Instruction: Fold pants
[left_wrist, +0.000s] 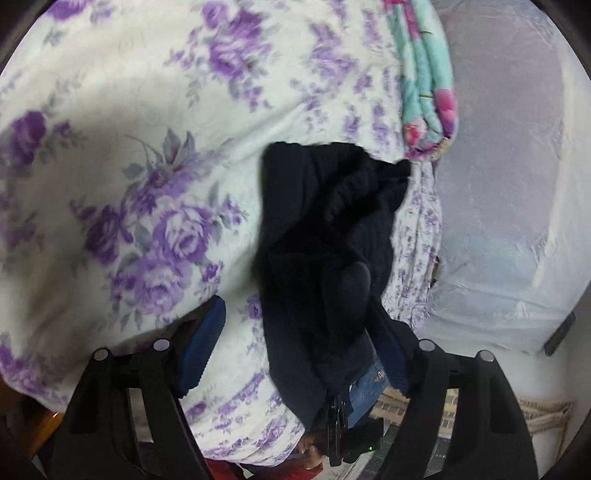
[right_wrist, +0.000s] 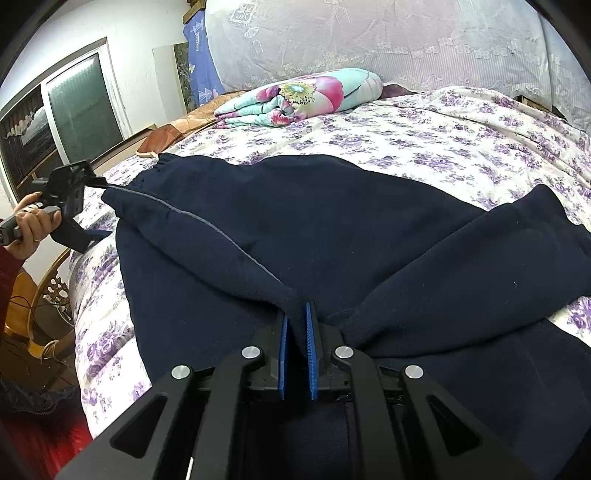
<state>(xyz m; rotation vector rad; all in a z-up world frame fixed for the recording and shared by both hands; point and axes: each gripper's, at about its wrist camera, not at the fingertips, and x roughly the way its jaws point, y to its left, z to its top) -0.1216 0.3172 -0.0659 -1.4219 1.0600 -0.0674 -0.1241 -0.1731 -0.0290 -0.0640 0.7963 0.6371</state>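
Dark navy pants lie spread on the floral bedspread, waistband at far left, legs running right. My right gripper is shut on a fold of the pants near the crotch. My left gripper shows at the left of the right wrist view, held by a hand, jaws wide apart beside the waistband. In the left wrist view the pants hang bunched in front of my left gripper; its blue pads stand wide apart, and the cloth covers the right one.
A folded pink and teal quilt lies at the bed's far side before a lilac headboard cover. A window and wicker furniture stand left of the bed. The bed edge drops off at the left.
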